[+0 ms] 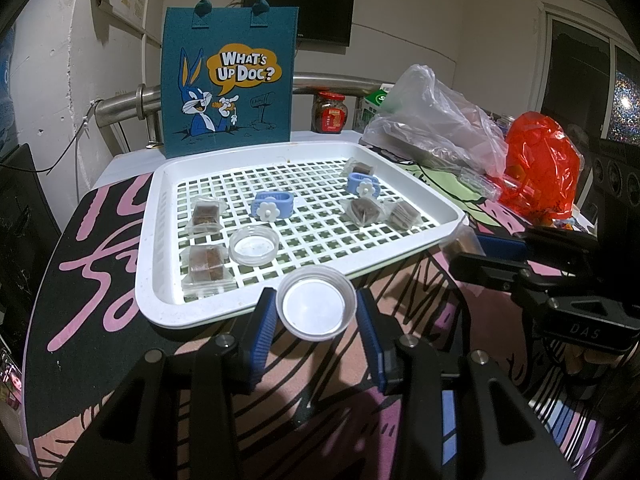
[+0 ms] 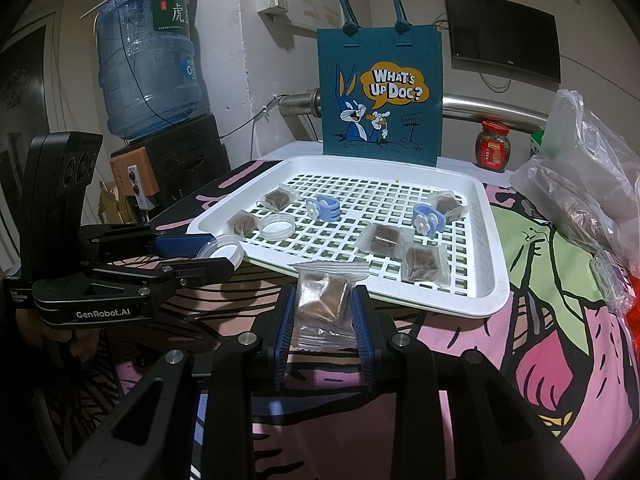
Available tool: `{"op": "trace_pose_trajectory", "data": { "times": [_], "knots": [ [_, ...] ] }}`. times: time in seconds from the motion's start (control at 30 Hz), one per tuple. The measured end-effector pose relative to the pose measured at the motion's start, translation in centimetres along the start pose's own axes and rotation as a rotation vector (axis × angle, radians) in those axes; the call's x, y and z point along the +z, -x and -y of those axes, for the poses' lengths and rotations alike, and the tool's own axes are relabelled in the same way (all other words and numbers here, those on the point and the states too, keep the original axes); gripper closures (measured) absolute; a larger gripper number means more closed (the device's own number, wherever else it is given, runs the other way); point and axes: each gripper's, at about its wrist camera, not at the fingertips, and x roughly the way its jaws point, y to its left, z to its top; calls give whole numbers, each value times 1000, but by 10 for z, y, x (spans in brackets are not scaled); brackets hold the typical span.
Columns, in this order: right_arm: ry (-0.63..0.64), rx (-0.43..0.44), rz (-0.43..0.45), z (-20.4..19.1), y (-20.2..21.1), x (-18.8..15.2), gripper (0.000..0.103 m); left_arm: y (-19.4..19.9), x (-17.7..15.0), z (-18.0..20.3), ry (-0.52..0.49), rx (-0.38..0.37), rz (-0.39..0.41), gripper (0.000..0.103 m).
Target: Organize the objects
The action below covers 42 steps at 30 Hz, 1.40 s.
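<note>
Sitting in the tray (image 1: 160, 240): five wrapped snacks (image 1: 206, 214), two blue rings (image 1: 272, 204), one lid (image 1: 253, 246).

Tote bag (image 2: 380, 92) stands behind the tray (image 2: 496, 248), jar (image 2: 494, 145) to its right.

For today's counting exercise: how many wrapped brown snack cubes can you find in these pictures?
6: five on the white tray, two at its left, three at its right; one in the right gripper. None seems hidden.
</note>
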Motion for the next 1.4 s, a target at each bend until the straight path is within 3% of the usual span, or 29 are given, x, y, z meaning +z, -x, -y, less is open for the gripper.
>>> {"op": "trace_pose_trajectory", "data": {
  "times": [1.4],
  "knots": [
    [0, 0, 15, -1, 1, 2, 75, 0, -1, 1, -7, 6, 2, 64]
  ]
}}
